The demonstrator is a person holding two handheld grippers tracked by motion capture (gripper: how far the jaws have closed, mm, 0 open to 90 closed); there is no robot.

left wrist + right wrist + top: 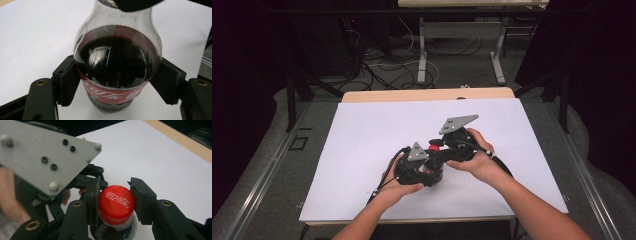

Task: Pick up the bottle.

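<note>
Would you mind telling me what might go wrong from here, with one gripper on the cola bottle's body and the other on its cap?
1. The left gripper clamps the rounded bottle only at its sides; under a twist the bottle may spin or slip.
2. The right gripper grips the red cap, whose right edge hardly seems to meet the pad, so the jaws may slide off.
3. The bottle holds dark fizzy liquid; opening it may spray the white table cover.

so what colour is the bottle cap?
Red with white lettering, clearest in the right gripper view: cap.
</note>
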